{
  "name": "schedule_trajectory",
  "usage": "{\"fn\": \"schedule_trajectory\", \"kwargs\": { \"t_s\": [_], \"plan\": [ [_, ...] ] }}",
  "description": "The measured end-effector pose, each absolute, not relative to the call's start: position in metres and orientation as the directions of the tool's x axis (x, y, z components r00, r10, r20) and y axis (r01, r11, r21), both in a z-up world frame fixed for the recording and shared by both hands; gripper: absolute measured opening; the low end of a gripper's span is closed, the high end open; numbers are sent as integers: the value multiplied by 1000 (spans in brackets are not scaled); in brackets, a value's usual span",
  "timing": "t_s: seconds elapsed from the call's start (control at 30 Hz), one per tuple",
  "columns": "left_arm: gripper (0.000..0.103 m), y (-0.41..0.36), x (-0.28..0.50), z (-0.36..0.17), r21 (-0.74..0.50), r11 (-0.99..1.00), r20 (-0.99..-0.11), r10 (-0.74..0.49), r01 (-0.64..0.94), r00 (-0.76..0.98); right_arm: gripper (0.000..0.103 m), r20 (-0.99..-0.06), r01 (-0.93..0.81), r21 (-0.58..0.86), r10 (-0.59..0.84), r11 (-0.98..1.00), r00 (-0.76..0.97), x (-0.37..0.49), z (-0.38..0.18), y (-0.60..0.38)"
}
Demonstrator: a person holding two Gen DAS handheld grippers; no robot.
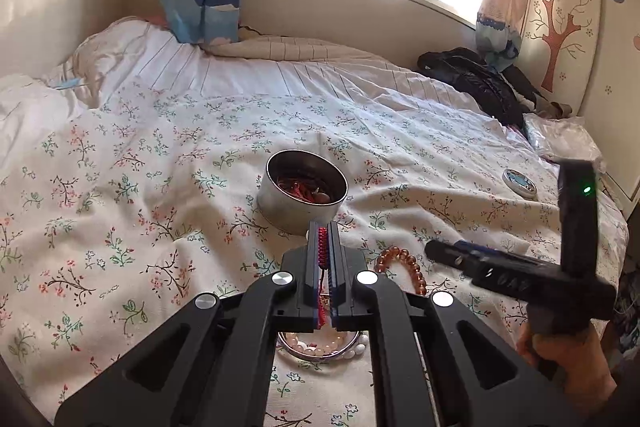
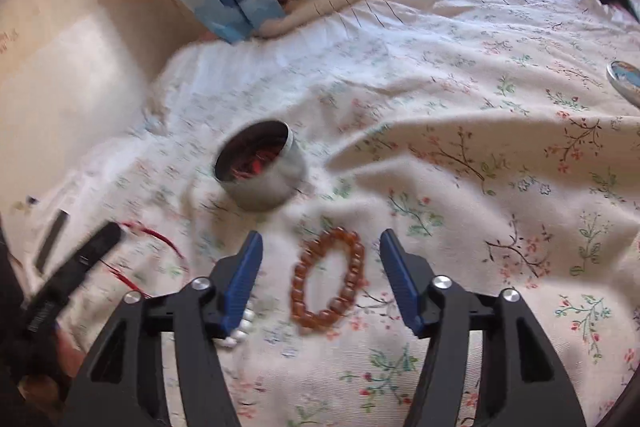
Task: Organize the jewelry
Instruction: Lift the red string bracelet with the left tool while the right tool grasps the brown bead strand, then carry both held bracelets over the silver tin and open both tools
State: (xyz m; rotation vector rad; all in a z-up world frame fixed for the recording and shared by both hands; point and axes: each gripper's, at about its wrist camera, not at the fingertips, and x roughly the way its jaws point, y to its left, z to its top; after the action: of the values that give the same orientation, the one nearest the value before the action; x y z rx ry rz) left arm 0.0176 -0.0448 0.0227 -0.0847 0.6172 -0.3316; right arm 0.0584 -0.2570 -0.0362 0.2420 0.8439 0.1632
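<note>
A red cord is clamped in the left gripper, near the tin. The amber bracelet is straddled by the wide-open right gripper; bare bedspread lies right.

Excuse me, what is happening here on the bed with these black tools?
A person is sorting jewelry on a floral bedsheet with two hand-held tongs. The left tongs are shut on a red braided cord, just in front of a round metal tin that already holds red pieces. The right tongs are open, with an amber bead bracelet lying between their fingers. A pearl bracelet also waits on the sheet.
</note>
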Motion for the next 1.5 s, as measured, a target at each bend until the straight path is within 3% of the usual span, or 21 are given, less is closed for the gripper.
{"fn": "schedule_trajectory", "kwargs": {
  "t_s": [0.1, 0.13, 0.17, 0.2, 0.3, 0.43, 0.53, 0.77, 1.5],
  "plan": [
    [4, -46, 19, 22, -176, 944, -556, -330, 281, 763, 56, -824, -55, 113, 124, 992, 553, 83, -67, -238],
    [4, -46, 19, 21, -174, 943, -556, -331, 283, 763, 45, -831, -67, 94, 116, 993, 544, 85, -70, -234],
    [4, -47, 19, 22, -172, 943, -554, -331, 283, 764, 25, -827, -91, 104, 137, 990, 545, 83, -71, -234],
    [4, -47, 19, 22, -173, 944, -552, -330, 283, 765, 12, -824, -107, 129, 167, 986, 541, 81, -71, -235],
    [4, -46, 19, 22, -179, 943, -547, -331, 279, 769, 12, -772, -123, 318, 332, 940, 542, 71, -68, -250],
    [4, -44, 19, 24, -180, 944, -536, -330, 276, 777, 12, -563, -194, 578, 560, 793, 608, 52, -45, -273],
    [4, -45, 20, 26, -178, 945, -529, -328, 276, 783, 12, -439, -272, 644, 636, 715, 634, 41, -31, -278],
    [4, -46, 23, 31, -182, 944, -508, -330, 276, 795, 12, -300, -339, 708, 698, 620, 650, 44, -10, -275],
    [4, -59, 68, 41, -176, 947, -464, -320, 268, 826, 13, -187, -405, 718, 717, 567, 672, 99, 16, -262]
  ]
}}
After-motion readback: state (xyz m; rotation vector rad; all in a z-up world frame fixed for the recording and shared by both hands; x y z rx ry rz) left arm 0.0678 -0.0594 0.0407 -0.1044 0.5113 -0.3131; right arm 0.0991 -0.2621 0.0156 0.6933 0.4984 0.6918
